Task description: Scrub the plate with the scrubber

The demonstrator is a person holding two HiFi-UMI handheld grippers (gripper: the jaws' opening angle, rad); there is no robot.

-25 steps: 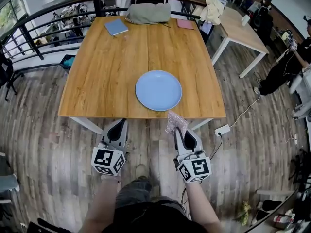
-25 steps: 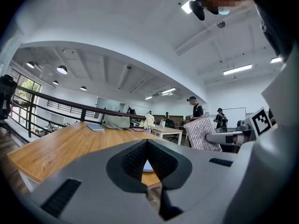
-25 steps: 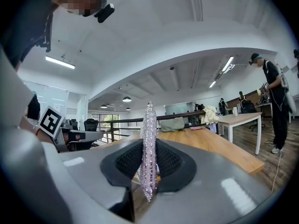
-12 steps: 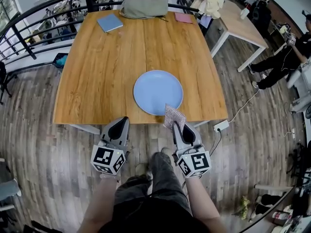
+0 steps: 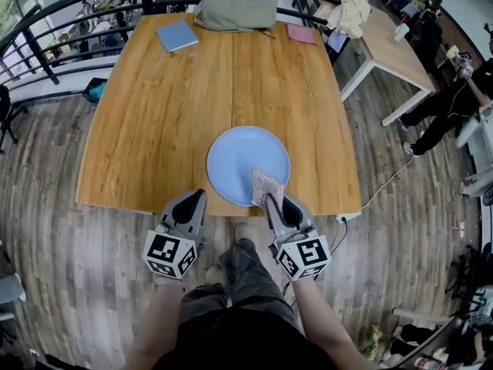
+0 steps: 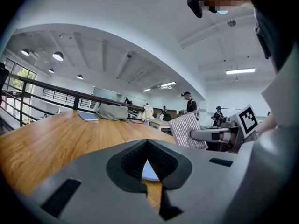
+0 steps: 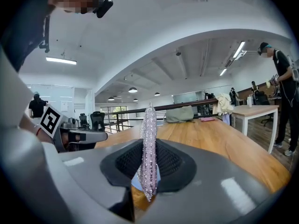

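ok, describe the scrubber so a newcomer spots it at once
Start at the big wooden table and find the round blue plate near its front edge. Over the plate's near right rim, the right gripper holds the scrubber pinched upright. It is the only glittery silver mesh square here; the plate is smooth and the left gripper holds nothing.

A plate (image 5: pixel 231 156) lies on the table (image 5: pixel 146 129) near its front edge. A scrubber (image 5: pixel 266 186), between the right gripper's (image 5: pixel 271 199) jaws, overlaps the plate's front right. A book (image 5: pixel 176 35) and a bag (image 5: pixel 235 10) lie at the far edge.
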